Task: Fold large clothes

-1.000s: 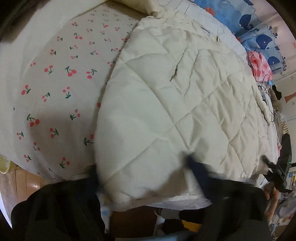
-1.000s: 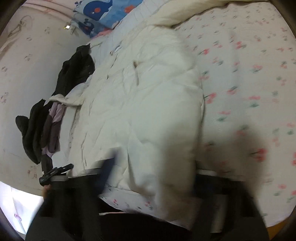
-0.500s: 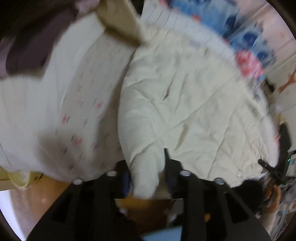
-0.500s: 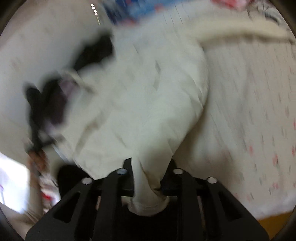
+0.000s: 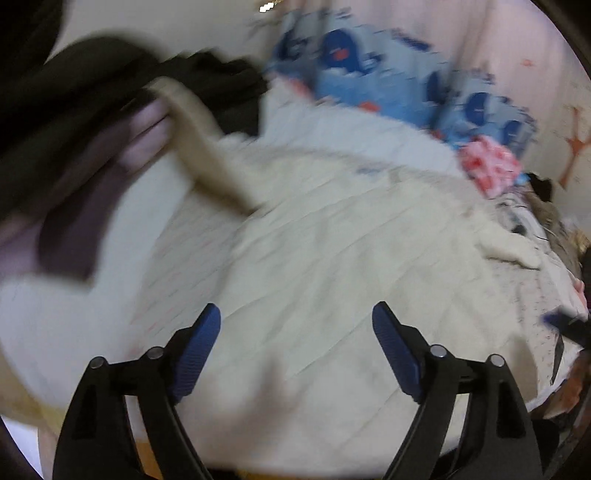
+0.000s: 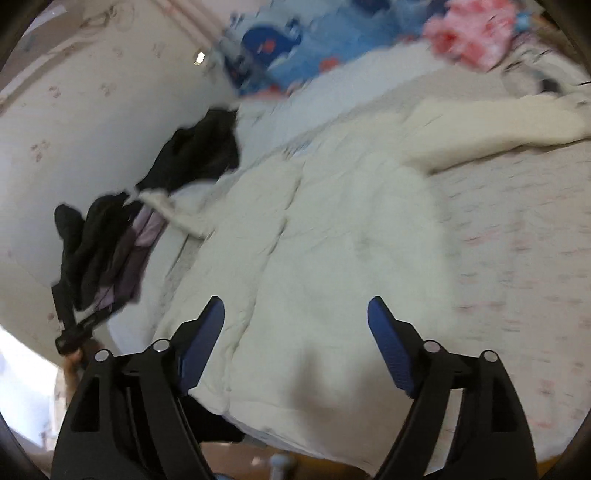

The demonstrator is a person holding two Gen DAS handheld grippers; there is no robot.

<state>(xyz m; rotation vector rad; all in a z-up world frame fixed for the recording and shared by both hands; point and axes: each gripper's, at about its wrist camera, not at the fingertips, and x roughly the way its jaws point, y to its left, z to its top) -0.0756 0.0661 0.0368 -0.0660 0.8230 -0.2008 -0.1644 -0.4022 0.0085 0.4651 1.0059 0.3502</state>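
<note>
And both grippers let go: half a second back each had a bunched fold of the cream quilted padded coat (image 5: 332, 266) pinched between its pads, and now the left gripper (image 5: 295, 325) and the right gripper (image 6: 295, 317) have both just been opening, jaws spread wide with nothing between them, each hovering above the cloth. The views have also swung up, so the far wall shows where before there was mostly fabric. The coat lies spread flat on the cherry-print bedsheet (image 6: 517, 258), filling the middle of both views; in the right wrist view one long sleeve (image 6: 498, 129) stretches off toward 2 o'clock, and a second sleeve tip (image 6: 173, 214) points toward 9 o'clock. Count two grippers, four ribbed blue finger pads (image 5: 195, 350), one coat. At 9 o'clock in the right wrist view sits one heap of black and purple clothes (image 6: 129, 229), limp and crumpled; at 12 o'clock a blue whale-print blanket (image 6: 280, 48), and beside it at 1 o'clock a pink ruffled bundle (image 6: 469, 33). The coat's surface is puffy, stitched in diamond lines; much of it is smeared by motion blur.
</note>
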